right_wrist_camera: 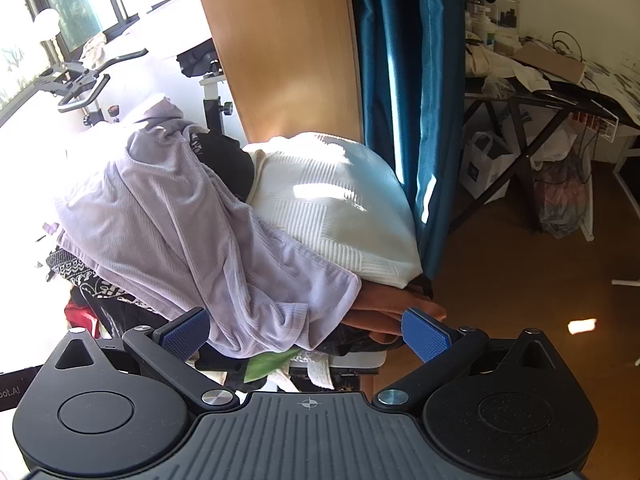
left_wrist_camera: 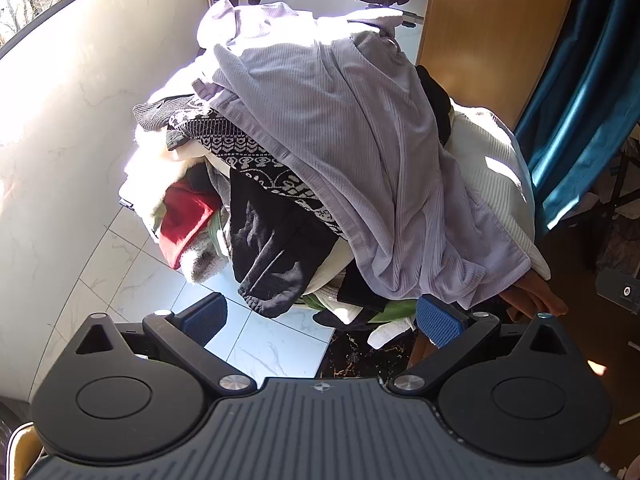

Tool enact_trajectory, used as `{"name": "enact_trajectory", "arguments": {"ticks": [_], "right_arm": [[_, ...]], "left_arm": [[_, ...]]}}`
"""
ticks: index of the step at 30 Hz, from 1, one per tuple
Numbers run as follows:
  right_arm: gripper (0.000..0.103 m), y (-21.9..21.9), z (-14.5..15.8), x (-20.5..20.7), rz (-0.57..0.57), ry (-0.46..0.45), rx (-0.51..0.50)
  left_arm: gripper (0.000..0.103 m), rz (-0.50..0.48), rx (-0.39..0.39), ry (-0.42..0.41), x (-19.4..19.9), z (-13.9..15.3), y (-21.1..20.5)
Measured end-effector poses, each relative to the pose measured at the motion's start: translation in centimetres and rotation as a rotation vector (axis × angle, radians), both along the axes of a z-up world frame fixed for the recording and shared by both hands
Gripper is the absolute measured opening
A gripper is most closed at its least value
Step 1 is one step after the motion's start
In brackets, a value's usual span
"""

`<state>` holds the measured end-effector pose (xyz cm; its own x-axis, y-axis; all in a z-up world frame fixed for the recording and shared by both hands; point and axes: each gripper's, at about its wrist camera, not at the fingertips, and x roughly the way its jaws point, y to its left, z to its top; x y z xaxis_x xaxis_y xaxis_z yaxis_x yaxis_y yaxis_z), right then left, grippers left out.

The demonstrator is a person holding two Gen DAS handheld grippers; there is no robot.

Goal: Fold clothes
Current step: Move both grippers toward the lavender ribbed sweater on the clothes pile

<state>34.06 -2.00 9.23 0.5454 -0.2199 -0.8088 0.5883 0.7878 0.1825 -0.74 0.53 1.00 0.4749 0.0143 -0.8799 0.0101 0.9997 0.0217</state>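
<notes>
A tall heap of clothes fills both views. On top lies a lilac ribbed garment, which also shows in the right wrist view. Beside it is a white knitted top. Under them are a black patterned piece, black trousers, a red item and a rust-brown cloth. My left gripper is open and empty just below the heap's lower edge. My right gripper is open, its blue pads either side of the lilac hem, not touching it.
An exercise bike stands behind the heap by the window. A wooden panel and teal curtain stand to the right. A cluttered table with bags under it is at far right. White tiled floor lies below.
</notes>
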Motion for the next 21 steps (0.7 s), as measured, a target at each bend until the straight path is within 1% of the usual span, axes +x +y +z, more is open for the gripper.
{"name": "enact_trajectory", "arguments": {"ticks": [13, 21], "right_arm": [[0.102, 0.4, -0.3, 0.3, 0.015, 0.006, 0.019], [0.102, 1.0, -0.2, 0.5, 0.024, -0.011, 0.024]], "left_arm": [[0.103, 0.009, -0.012, 0.021, 0.1, -0.5, 0.4], [0.103, 0.021, -0.052, 0.033, 0.3, -0.9, 1.6]]}}
